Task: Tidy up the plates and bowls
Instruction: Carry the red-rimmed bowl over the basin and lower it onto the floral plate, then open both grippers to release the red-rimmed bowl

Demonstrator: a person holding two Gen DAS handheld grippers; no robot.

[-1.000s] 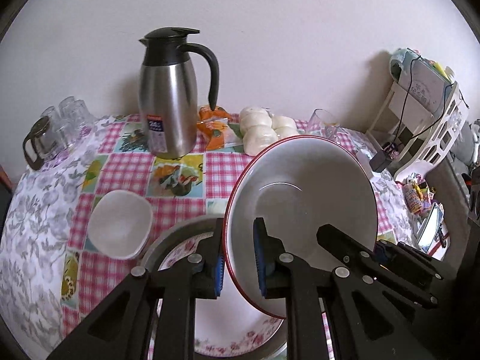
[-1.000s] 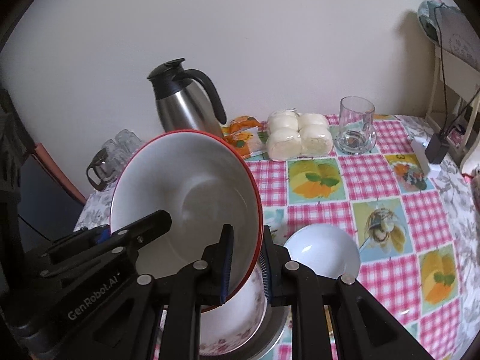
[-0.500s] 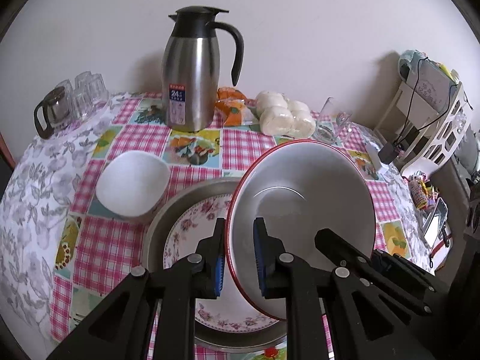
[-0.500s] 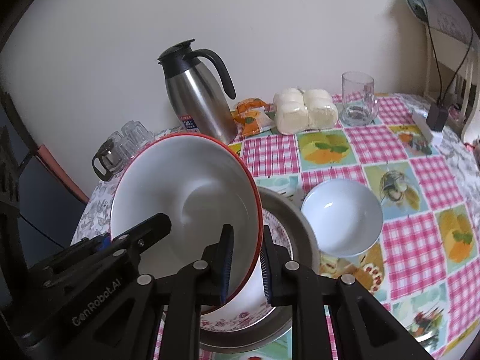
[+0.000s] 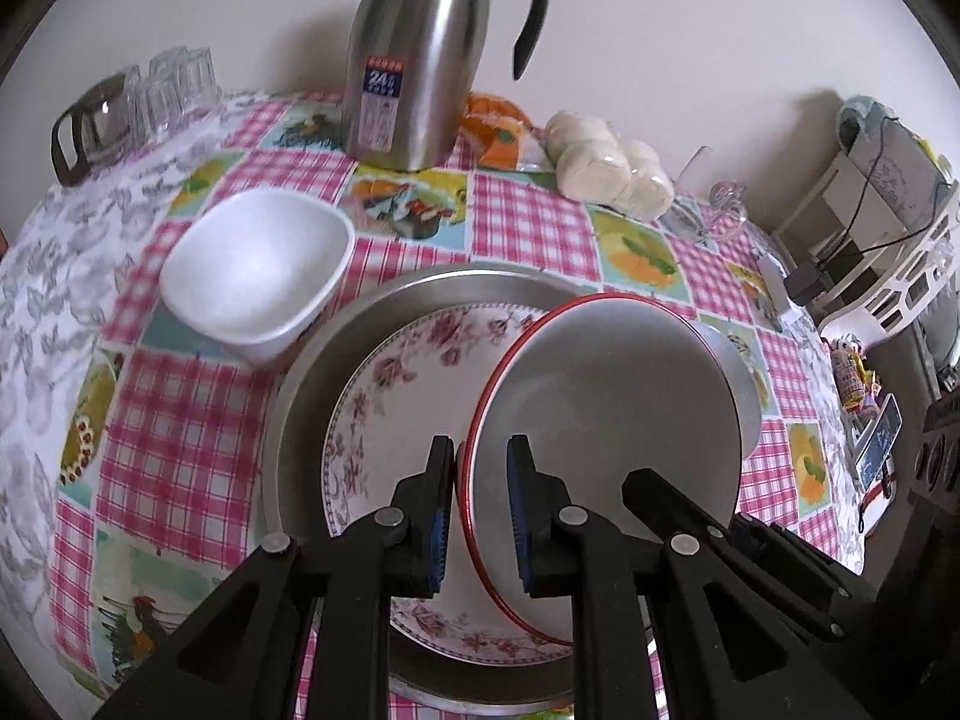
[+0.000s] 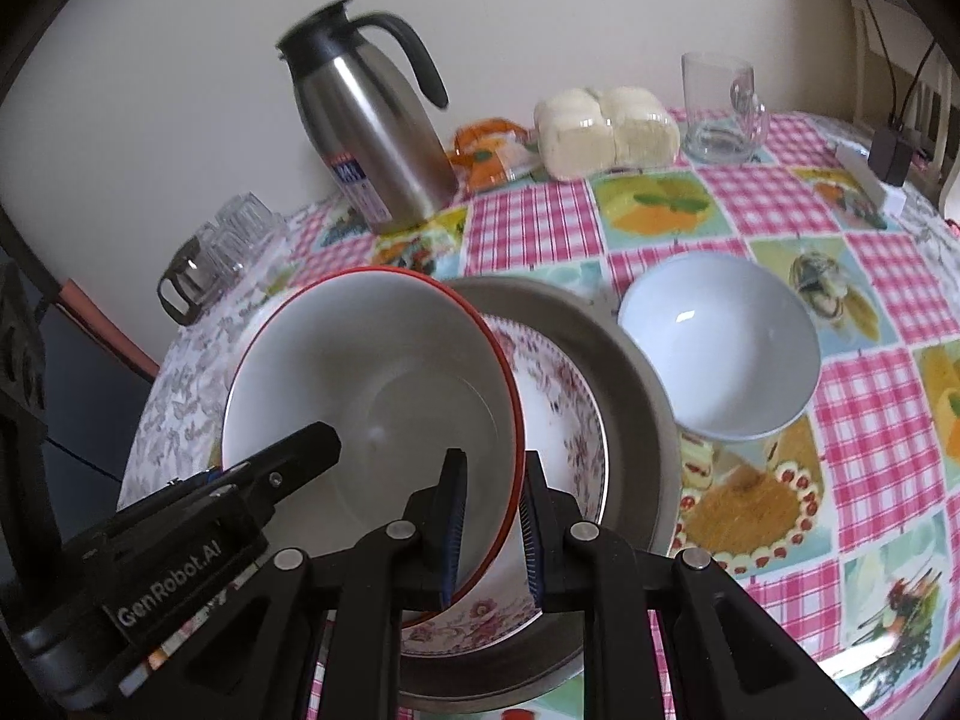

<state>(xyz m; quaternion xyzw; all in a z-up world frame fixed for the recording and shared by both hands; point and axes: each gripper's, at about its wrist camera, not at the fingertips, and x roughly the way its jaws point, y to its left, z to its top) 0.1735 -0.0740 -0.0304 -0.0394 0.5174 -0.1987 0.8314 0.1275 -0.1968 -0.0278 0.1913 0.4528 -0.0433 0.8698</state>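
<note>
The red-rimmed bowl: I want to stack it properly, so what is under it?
Under the red-rimmed bowl lies a floral plate inside a metal tray. The bowl hides much of the plate, so anything there is unseen.

White bowls (image 5: 258, 267) (image 6: 720, 348) close beside the tray (image 5: 300, 372).

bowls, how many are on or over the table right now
3. The red-rimmed bowl is held by both grippers over the floral plate. The squarish white bowl sits left of the metal tray. The round white bowl sits to its right. None look hidden.
</note>
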